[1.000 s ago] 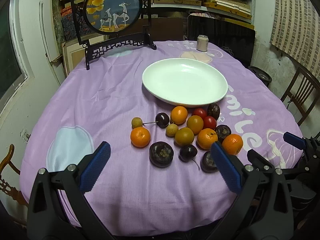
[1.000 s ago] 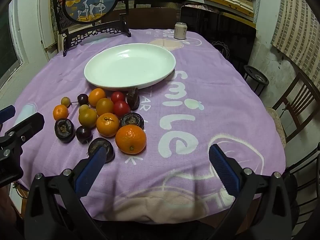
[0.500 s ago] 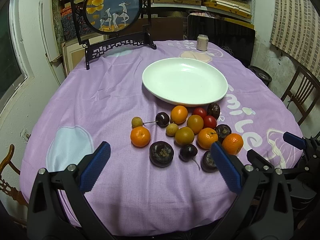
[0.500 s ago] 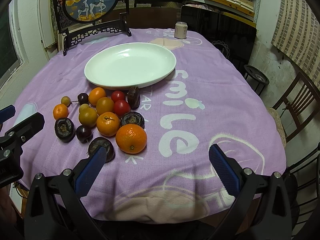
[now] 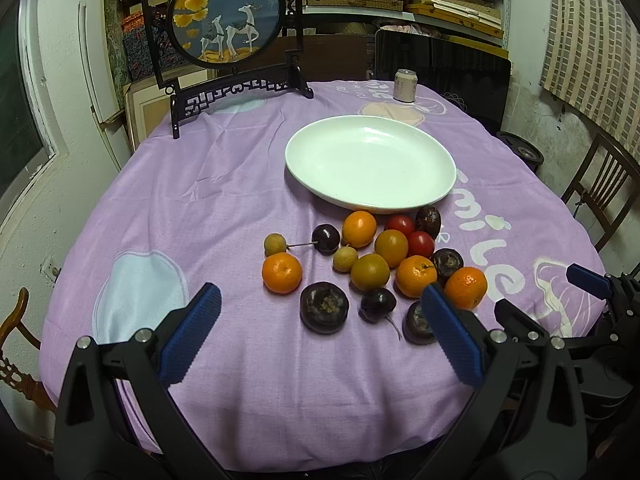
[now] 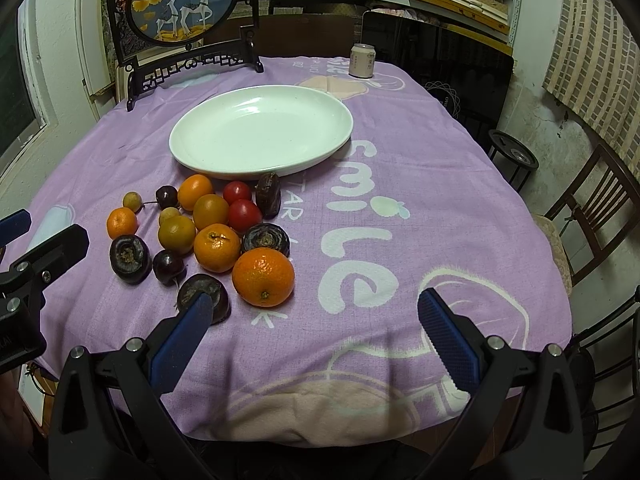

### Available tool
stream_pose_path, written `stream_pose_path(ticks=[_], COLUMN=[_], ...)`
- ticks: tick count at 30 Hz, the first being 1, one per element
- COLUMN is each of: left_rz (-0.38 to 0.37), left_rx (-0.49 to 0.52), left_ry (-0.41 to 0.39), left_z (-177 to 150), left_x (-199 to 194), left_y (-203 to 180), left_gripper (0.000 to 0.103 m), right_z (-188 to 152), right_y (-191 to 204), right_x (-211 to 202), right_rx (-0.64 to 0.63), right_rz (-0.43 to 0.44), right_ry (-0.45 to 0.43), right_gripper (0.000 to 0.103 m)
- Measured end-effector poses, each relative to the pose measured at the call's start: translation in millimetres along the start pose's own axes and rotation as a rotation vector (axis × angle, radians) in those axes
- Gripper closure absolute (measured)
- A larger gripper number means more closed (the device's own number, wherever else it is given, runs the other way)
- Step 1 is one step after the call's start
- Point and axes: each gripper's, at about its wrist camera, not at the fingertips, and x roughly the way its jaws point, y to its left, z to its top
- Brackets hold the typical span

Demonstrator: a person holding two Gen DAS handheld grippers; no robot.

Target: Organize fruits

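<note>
Fruit sorting not yet begun

Left gripper gapes wide, holding nothing; the loose fruit cluster lies on the purple cloth just before the bare white plate; right gripper likewise wide, empty.

1. Purple tablecloth carried large white lowercase letters reading "smile", running from beside the white plate toward the near edge.
2. Smaller white capitals beside it, only "TAR" legible.
3. Can label too small to read.
</note>
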Motion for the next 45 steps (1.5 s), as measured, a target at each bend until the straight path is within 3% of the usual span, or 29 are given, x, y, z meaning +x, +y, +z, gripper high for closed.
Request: stream_pose_path(ticks=[36, 39, 45], left_rz=[-0.008, -0.014, 0.020], left_rx=[-0.002, -0.005, -0.059], left_ry=[0.008, 0.016, 0.047], left_z=[-6.1, -7.7, -12.6], left_x=[6.7, 7.7, 17.3], left_y=[2.5, 4.5, 31.2], left_gripper=[0.002, 0.002, 0.002], right_z=[-2.3, -0.1, -10.3], right_y=[6.1, 8.2, -4.7], right_x=[2.3, 4.8, 11.5], right_rx=[-0.009, -0.014, -0.048], right_rz=[0.002, 0.020, 0.167], right_ry=[0.007, 0.013, 0.001], right_gripper=[0.001, 0.001, 0.003])
